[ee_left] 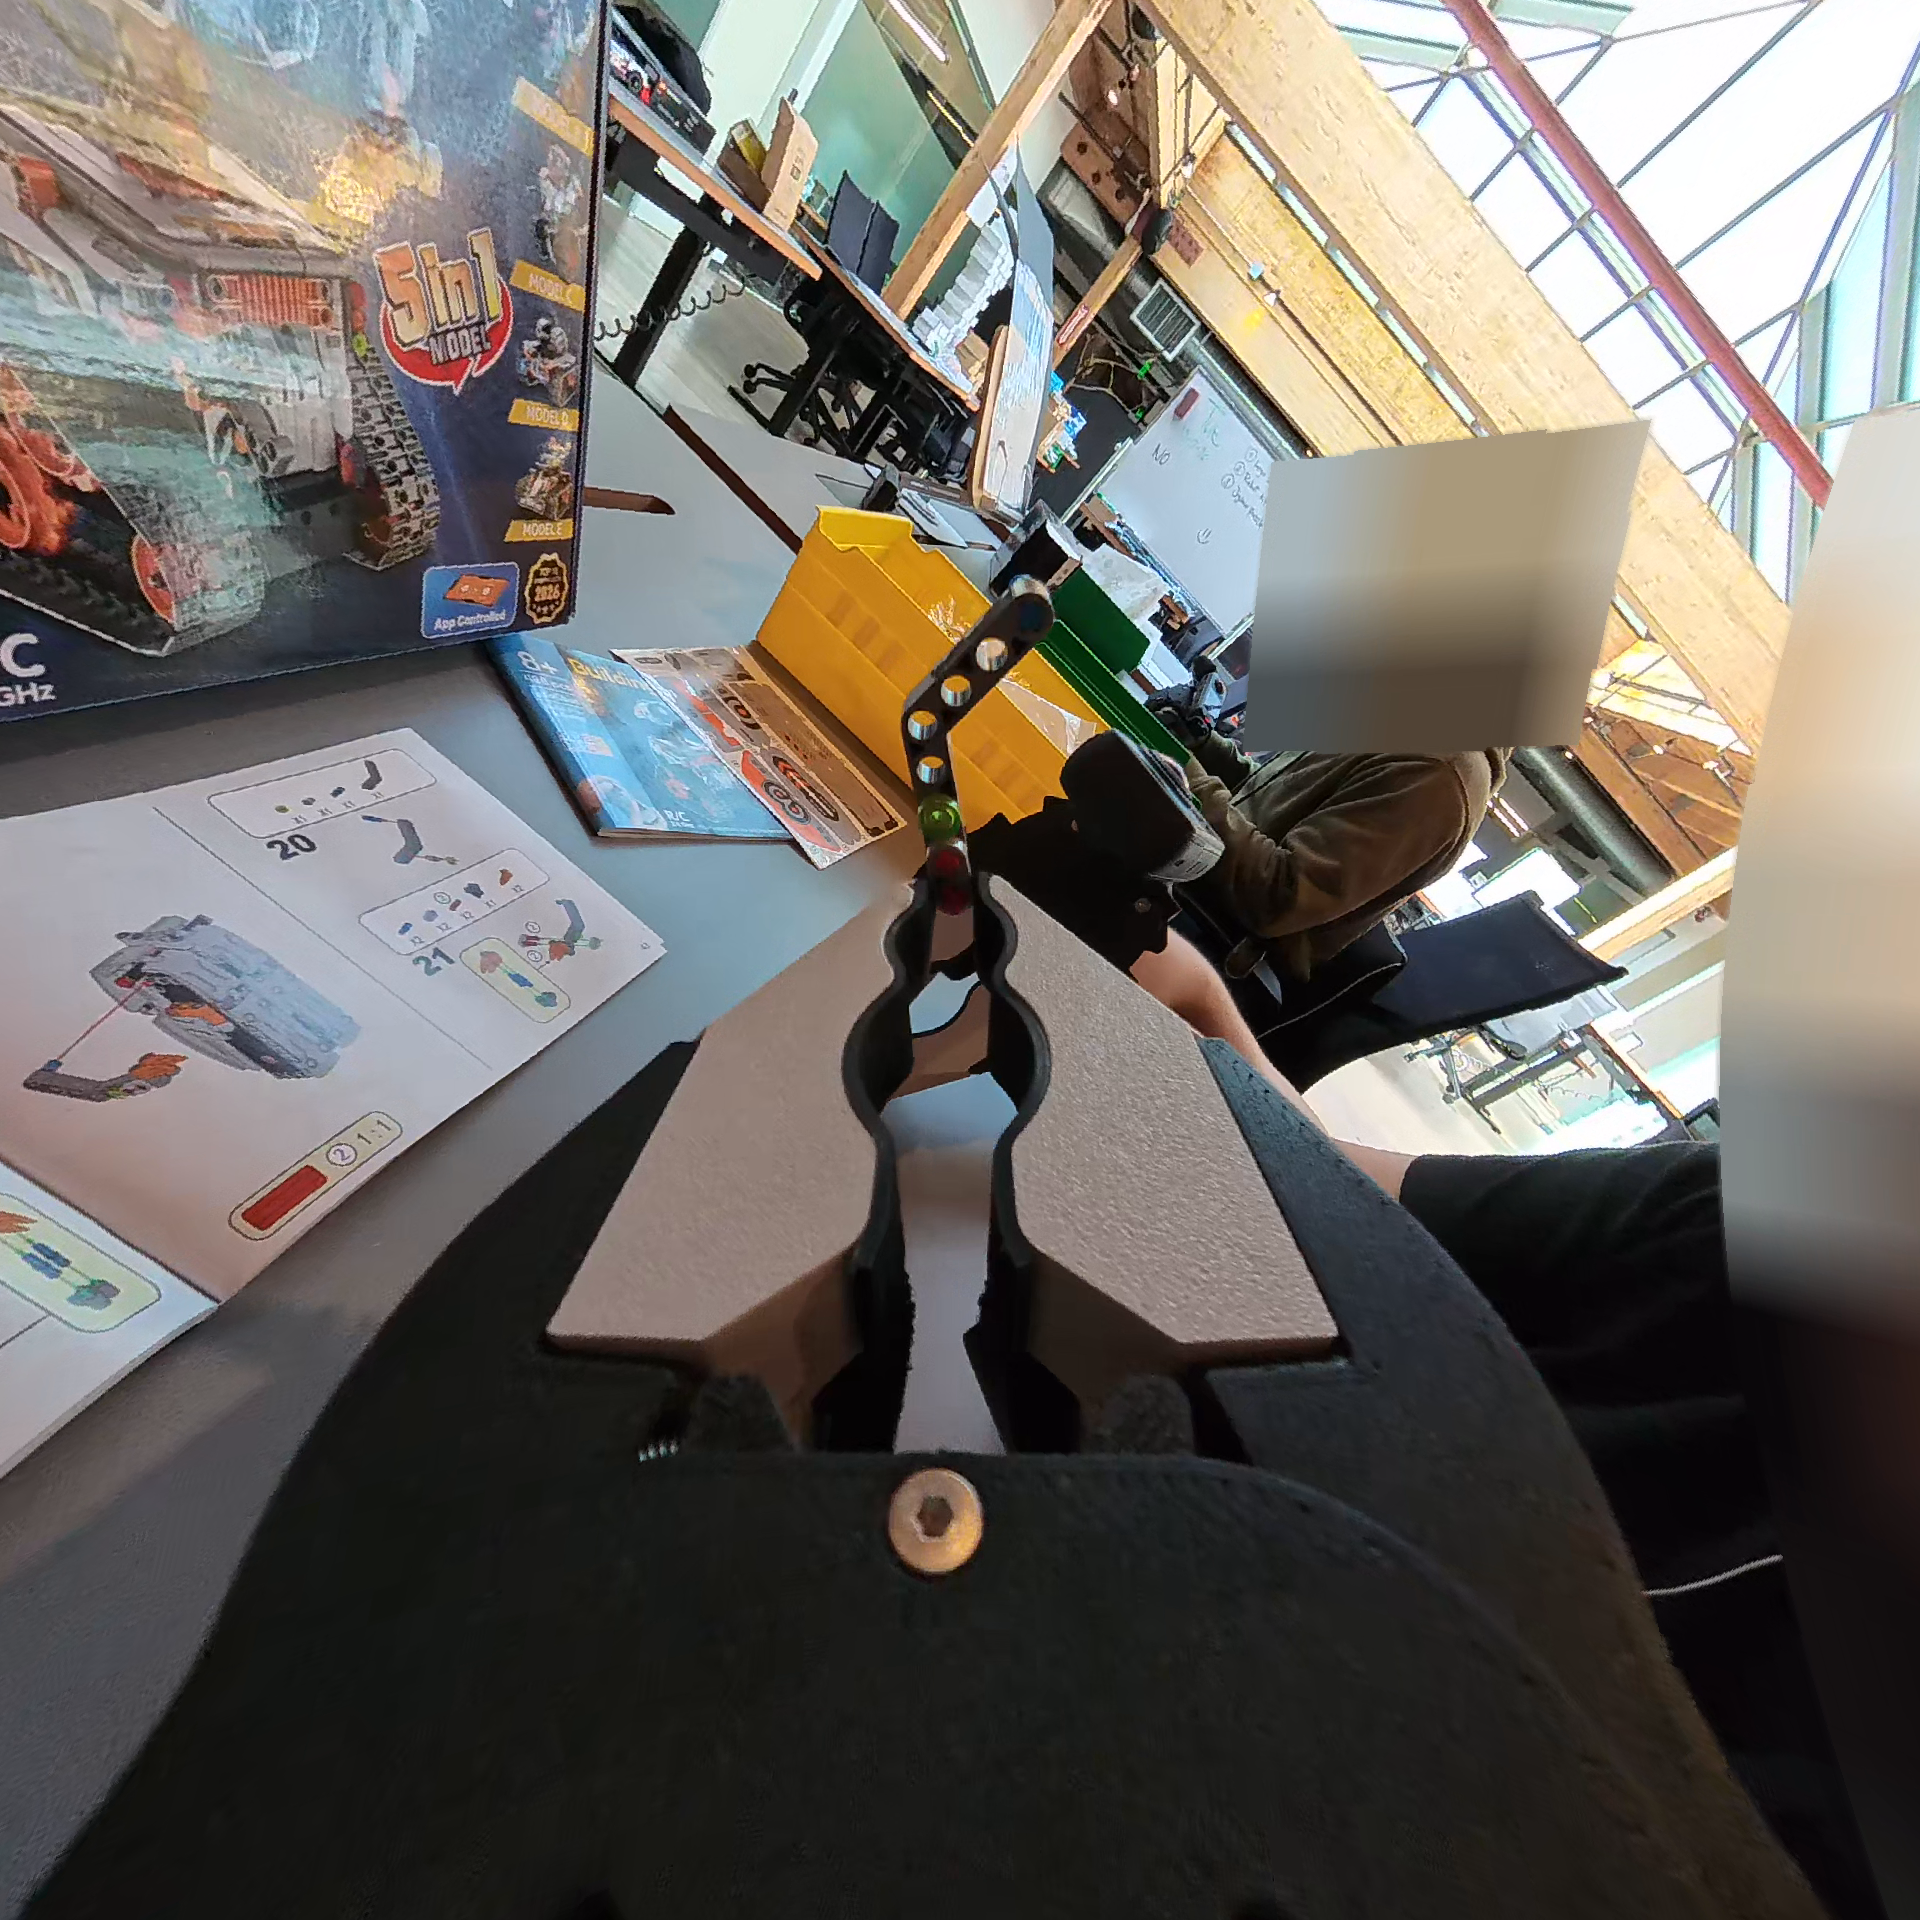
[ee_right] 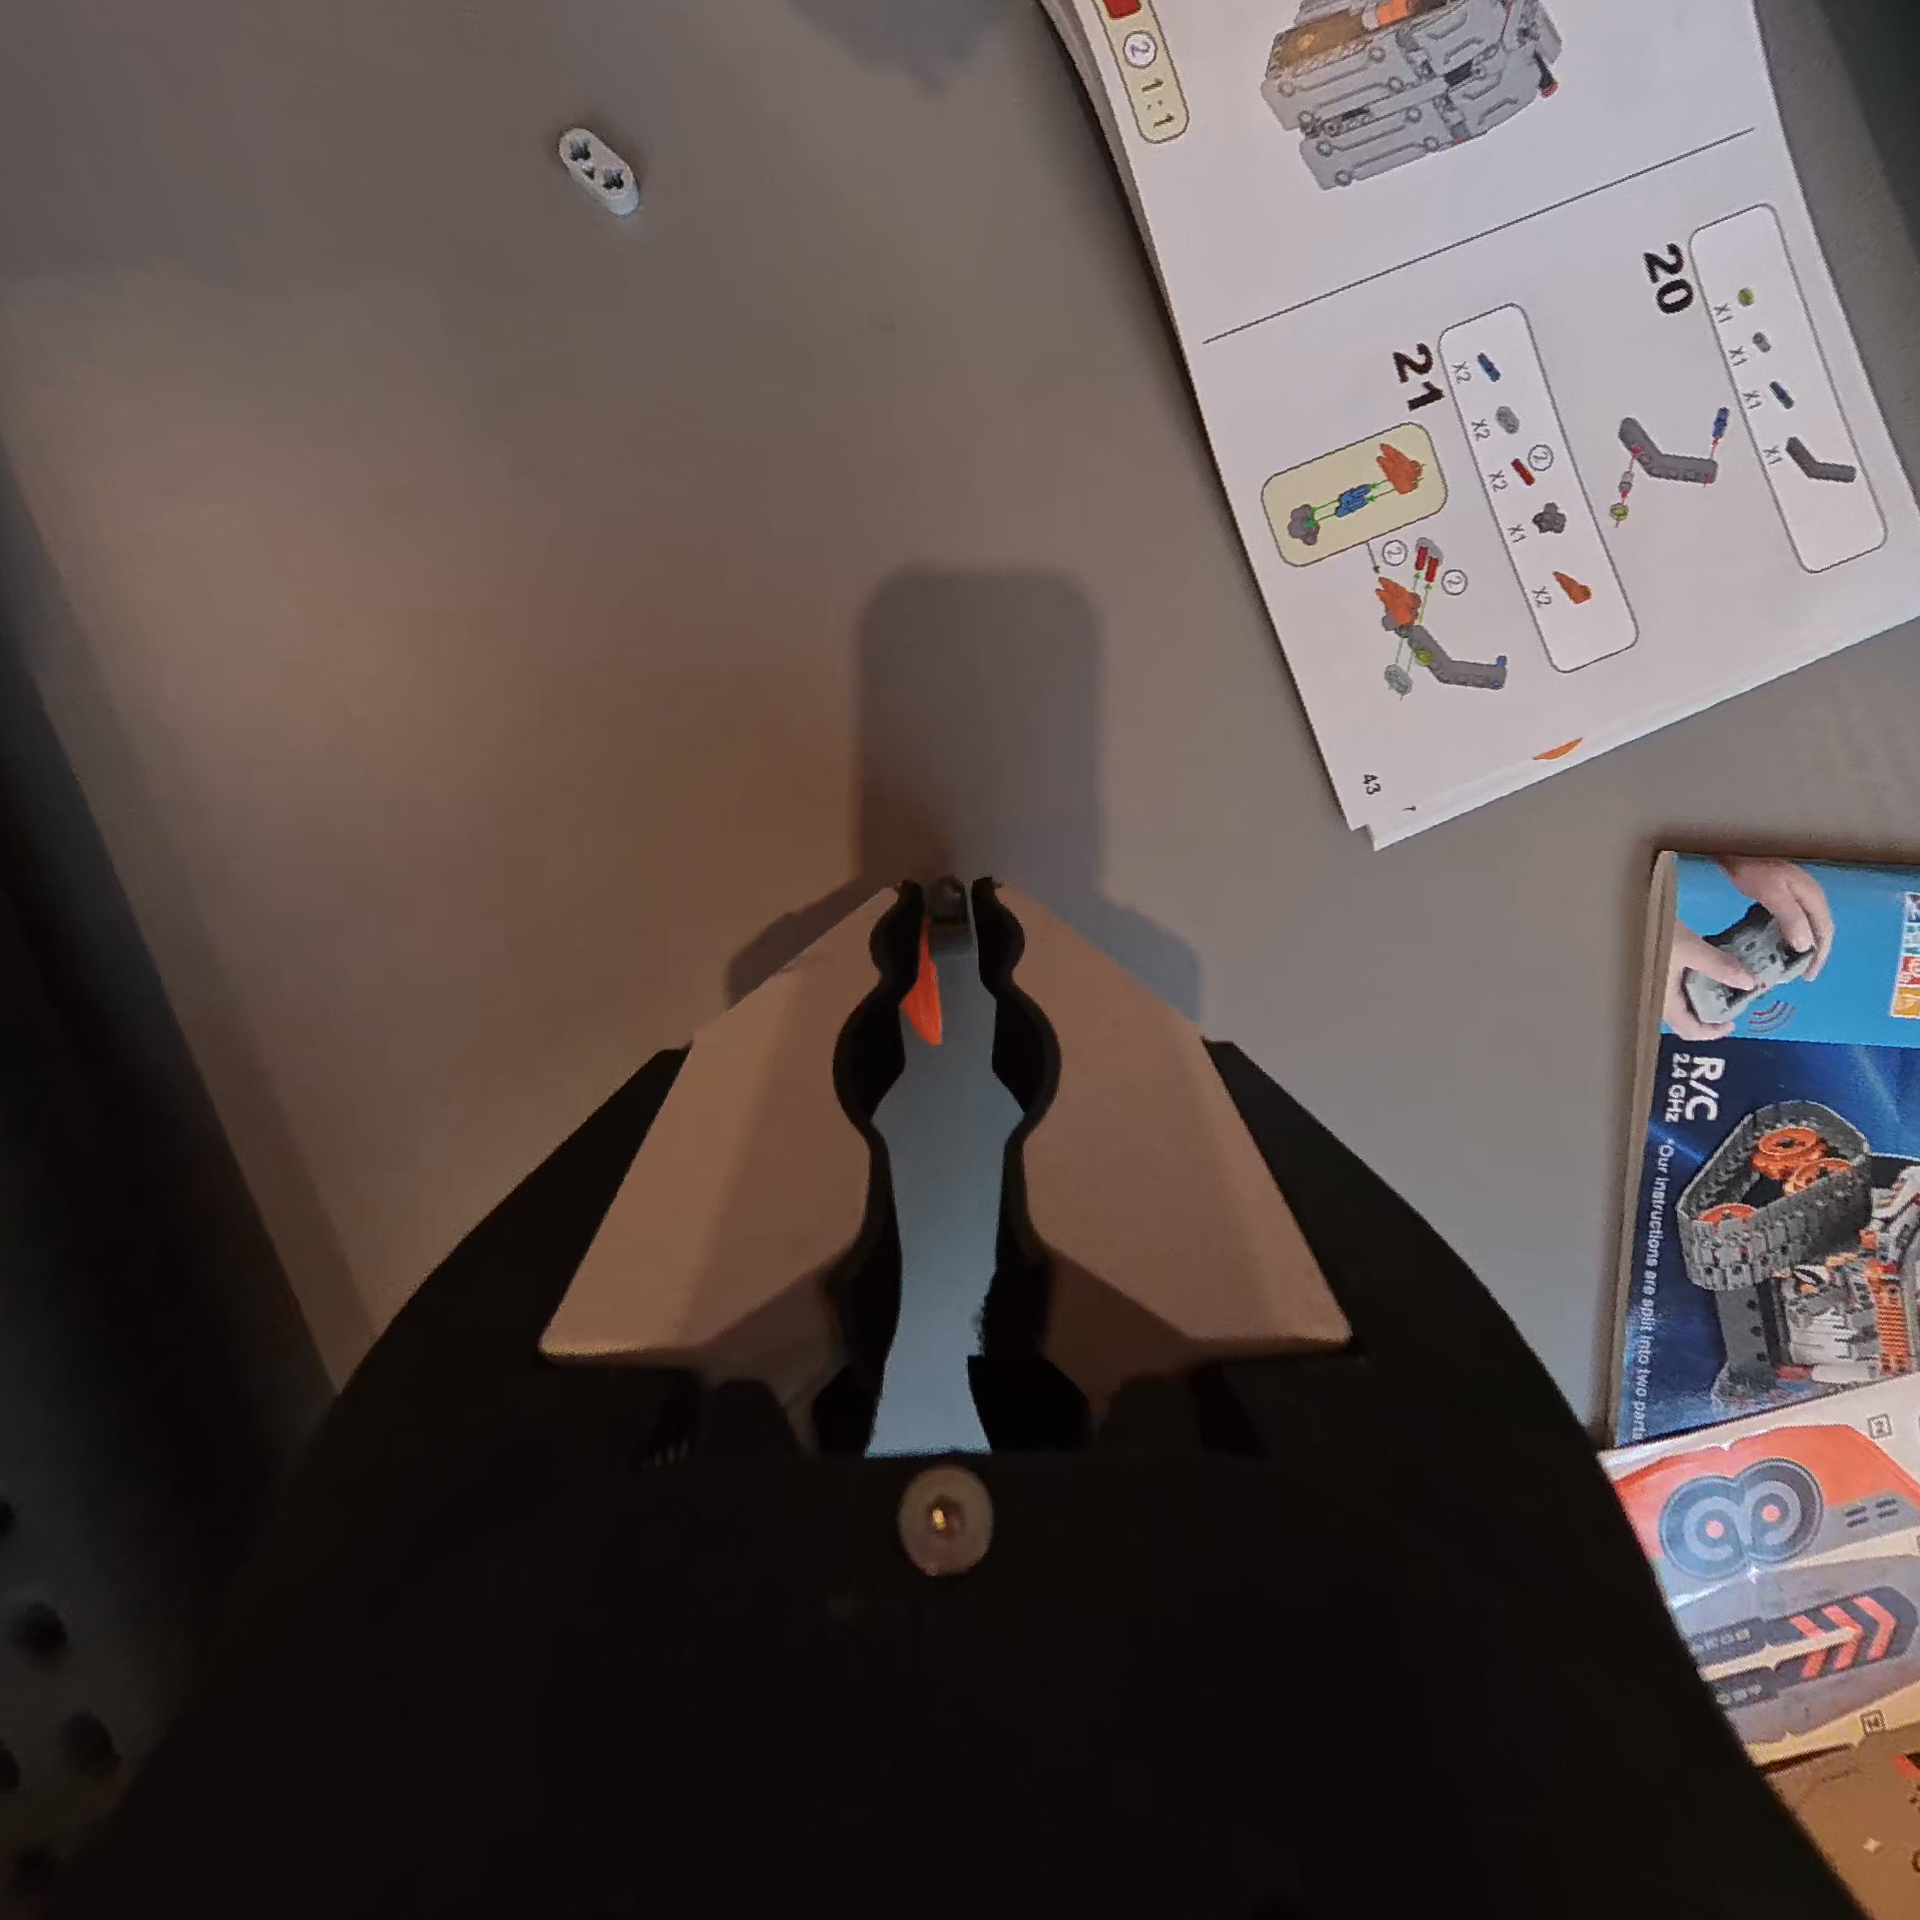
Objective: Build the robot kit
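Observation:
My left gripper [ee_left: 948, 896] is shut on the lower end of a bent black beam [ee_left: 961, 707] with holes, a green bush and a red pin, held up in the air above the grey table [ee_left: 686, 561]. My right gripper [ee_right: 943, 896] is shut on a small grey piece [ee_right: 947, 902] with an orange flame-shaped part [ee_right: 924, 1006] hanging between the fingers, low over the grey table [ee_right: 520, 623]. A small light grey two-hole link [ee_right: 600, 171] lies alone on the table farther ahead to the left.
An open instruction booklet [ee_left: 343, 935] lies left, also in the right wrist view [ee_right: 1507, 416]. A big toy box [ee_left: 281, 312] stands behind. A blue booklet [ee_left: 644, 738] and sticker sheet [ee_left: 790, 748] lie by a yellow bin [ee_left: 883, 634]. A person in a brown jacket [ee_left: 1340, 831] sits beyond. My hands' fingertips stand some 20 cm from each other.

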A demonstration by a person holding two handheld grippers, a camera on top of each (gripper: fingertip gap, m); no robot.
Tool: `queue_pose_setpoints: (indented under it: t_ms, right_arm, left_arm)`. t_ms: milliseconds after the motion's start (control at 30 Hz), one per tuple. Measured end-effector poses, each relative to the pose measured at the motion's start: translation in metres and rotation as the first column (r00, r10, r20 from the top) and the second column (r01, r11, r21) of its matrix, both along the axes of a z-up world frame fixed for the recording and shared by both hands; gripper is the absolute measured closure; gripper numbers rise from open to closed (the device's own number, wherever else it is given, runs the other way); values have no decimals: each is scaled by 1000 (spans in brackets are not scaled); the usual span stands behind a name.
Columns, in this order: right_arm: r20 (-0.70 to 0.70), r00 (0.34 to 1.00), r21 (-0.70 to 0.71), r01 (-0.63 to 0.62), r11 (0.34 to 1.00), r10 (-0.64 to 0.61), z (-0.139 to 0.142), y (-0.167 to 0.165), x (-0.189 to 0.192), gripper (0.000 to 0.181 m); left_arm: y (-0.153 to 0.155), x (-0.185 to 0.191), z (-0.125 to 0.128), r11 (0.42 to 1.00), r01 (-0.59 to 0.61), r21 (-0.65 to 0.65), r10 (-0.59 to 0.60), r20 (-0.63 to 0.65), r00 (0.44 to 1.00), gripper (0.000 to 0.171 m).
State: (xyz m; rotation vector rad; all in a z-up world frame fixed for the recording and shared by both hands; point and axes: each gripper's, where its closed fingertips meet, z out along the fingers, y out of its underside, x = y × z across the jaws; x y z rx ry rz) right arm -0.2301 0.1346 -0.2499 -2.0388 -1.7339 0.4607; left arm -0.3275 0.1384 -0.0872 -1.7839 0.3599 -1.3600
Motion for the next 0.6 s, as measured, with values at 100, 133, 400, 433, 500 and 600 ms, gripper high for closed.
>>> queue_pose_setpoints:
  t_ms: [100,133,400,433,500,600]
  right_arm:
    - [-46,999,-7,1,1000,-1,8,1,-1,168]
    - [-70,997,-10,9,1000,-9,13,2,-1,168]
    - [-144,985,-49,85,995,-92,30,8,5,172]
    - [-117,989,-35,86,996,-90,25,9,5,172]
    - [-65,994,-16,86,996,-86,17,9,6,172]
    - [-35,996,0,81,997,-81,13,8,5,171]
  left_arm:
    - [0,-2,1,1000,-6,1,6,6,1000,166]
    - [0,-3,2,1000,-9,4,9,9,1000,166]
    - [-1,-3,5,1000,-8,7,8,19,1000,166]
    - [-1,-2,4,1000,-5,5,5,19,1000,166]
    - [-1,0,3,1000,1,0,-1,17,1000,166]
    - [-1,2,1,1000,7,-8,-7,18,1000,166]
